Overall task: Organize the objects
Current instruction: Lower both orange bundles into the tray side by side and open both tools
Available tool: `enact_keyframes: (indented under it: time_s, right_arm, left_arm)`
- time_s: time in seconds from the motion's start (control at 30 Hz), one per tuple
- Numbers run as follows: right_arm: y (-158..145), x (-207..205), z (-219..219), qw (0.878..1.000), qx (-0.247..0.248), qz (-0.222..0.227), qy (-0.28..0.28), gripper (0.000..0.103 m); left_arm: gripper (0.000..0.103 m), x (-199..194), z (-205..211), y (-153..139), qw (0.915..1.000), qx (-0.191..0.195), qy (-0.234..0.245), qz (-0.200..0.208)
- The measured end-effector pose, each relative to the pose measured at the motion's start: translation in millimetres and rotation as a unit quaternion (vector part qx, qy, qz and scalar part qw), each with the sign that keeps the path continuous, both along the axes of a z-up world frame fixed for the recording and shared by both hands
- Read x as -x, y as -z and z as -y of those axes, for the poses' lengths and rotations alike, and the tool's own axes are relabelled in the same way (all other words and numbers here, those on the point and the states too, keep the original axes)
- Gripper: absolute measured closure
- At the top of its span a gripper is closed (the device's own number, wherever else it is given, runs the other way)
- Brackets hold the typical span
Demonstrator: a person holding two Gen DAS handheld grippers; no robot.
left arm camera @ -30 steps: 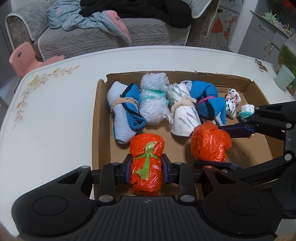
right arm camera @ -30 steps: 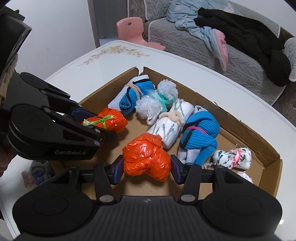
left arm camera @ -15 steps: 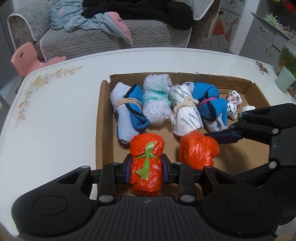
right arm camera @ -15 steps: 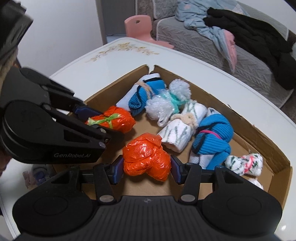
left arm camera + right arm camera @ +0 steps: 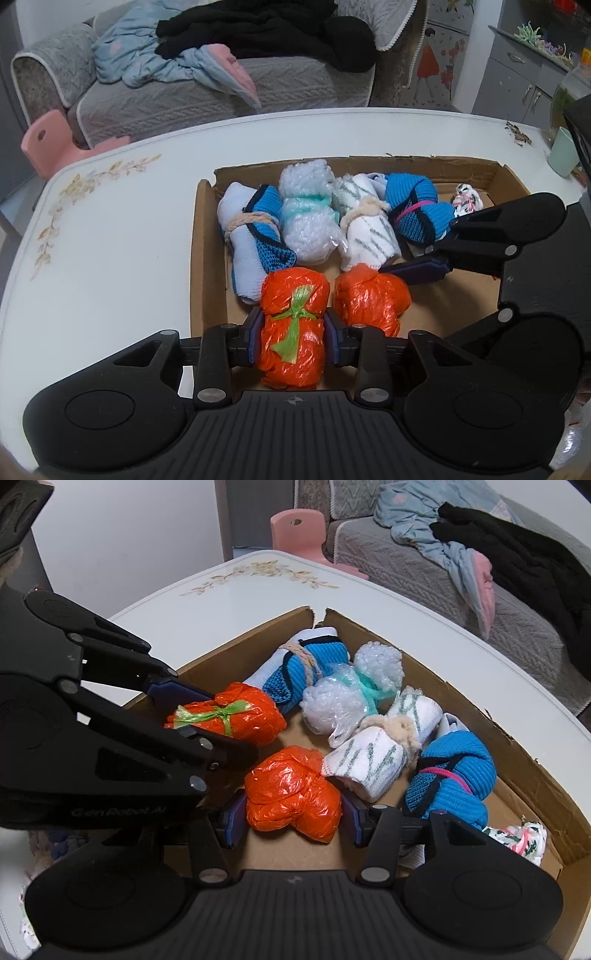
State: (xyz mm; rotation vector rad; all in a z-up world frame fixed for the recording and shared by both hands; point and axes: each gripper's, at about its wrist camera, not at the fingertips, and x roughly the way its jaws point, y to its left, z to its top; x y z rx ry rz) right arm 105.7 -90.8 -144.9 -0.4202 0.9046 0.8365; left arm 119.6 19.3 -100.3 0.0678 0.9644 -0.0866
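Note:
A shallow cardboard box (image 5: 207,266) (image 5: 509,716) lies on a white table. My left gripper (image 5: 293,338) is shut on an orange bag bundle tied with green (image 5: 293,325) (image 5: 229,716), low at the box's near left. My right gripper (image 5: 293,818) has its jaws wider than a plain orange bag bundle (image 5: 291,794) (image 5: 369,299), which rests on the box floor between them, beside the first. Behind them lie a white-and-blue sock roll (image 5: 247,236), a bubble-wrap bundle (image 5: 306,214), a striped white sock roll (image 5: 365,232) and a blue knit roll (image 5: 417,210).
A small patterned bundle (image 5: 517,840) lies at the box's right end. A green cup (image 5: 563,151) stands at the table's far right. A pink child's chair (image 5: 48,136) and a sofa (image 5: 221,88) with clothes stand behind the table.
My right gripper carried the plain orange bundle left to beside the green-tied one, set it on the box floor and opened its jaws. My left gripper stayed shut on its bundle.

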Motion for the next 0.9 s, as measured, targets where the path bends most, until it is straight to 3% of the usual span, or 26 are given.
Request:
enact_keyframes:
  time_s: [0.17,0.23,0.57,0.63,0.9]
  right_arm:
    - [-1.0,3.2,1.2,1.000,-0.002,0.003,0.009,0.053]
    - [-2.9,4.2,1.5,1.000,-0.004,0.003,0.010,0.052]
    - [-7.5,12.0,6.3,0.999,-0.013,-0.004,0.029,0.049]
    - [-7.9,15.2,7.1,0.999,-0.017,-0.009,0.033,0.049]
    - [-12.0,26.1,6.2,0.999,-0.010,-0.006,0.037,0.048]
  left_arm:
    - [0.060,-0.1,-2.5,-0.6,1.0000,-0.003,-0.006,0.003]
    - [0.049,0.4,-2.4,-2.5,0.9999,-0.005,-0.007,0.008]
    - [0.039,6.7,-4.6,-13.6,0.9998,-0.004,0.001,0.021]
    - [0.033,10.7,-5.3,-17.7,0.9996,-0.007,0.004,0.026]
    - [0.031,29.4,-10.8,-27.4,0.9991,-0.020,0.018,0.032]
